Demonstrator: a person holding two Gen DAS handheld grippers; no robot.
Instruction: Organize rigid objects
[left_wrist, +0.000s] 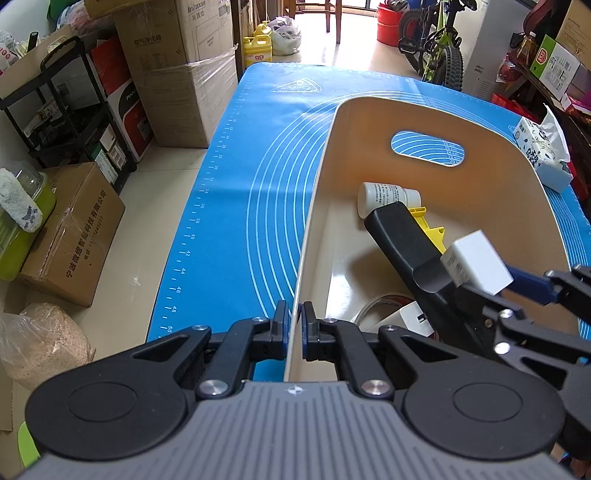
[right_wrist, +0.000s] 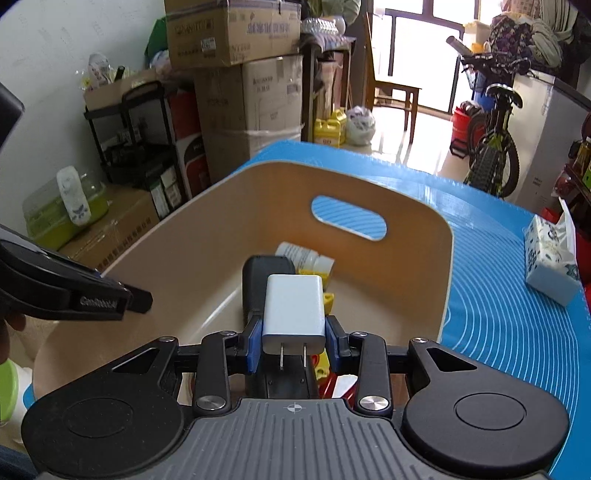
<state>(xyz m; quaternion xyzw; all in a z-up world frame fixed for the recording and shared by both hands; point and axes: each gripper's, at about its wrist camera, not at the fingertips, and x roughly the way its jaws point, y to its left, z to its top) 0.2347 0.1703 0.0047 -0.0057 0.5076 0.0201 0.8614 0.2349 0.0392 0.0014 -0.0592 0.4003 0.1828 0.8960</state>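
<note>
Blue silicone mat (left_wrist: 229, 192) with white curved lines and ruler marks covers the whole counter, and the room around it is pretty packed: stacked cardboard boxes (left_wrist: 184, 66) and a black shelf rack (left_wrist: 70, 110) off to the left, a kid's bike (left_wrist: 439, 48) at the back near the bright doorway, yellow jugs (left_wrist: 258, 46) on the tile floor. A tissue pack (right_wrist: 552, 262) sits on the mat, right of the bin.

The big cream bin (right_wrist: 417, 225) with an oval handle cutout stands on the mat. Inside it: a long black object (left_wrist: 402, 240), a white bottle (left_wrist: 388, 195) lying on its side at the far end, something yellow (left_wrist: 430, 225) tucked beside the black piece, and a tape roll (left_wrist: 373, 306) near the front.

Left wrist view shows the left claw (left_wrist: 294, 325) pinching the bin's near wall, one finger outside and one inside; that grip itself isn't visible from the other camera. It also catches the charger (left_wrist: 476, 262) held over the bin from the side.

Right wrist view shows the right claw (right_wrist: 294, 339) clamped on the white charger, prongs pointing back at the camera, held above the bin's contents.
</note>
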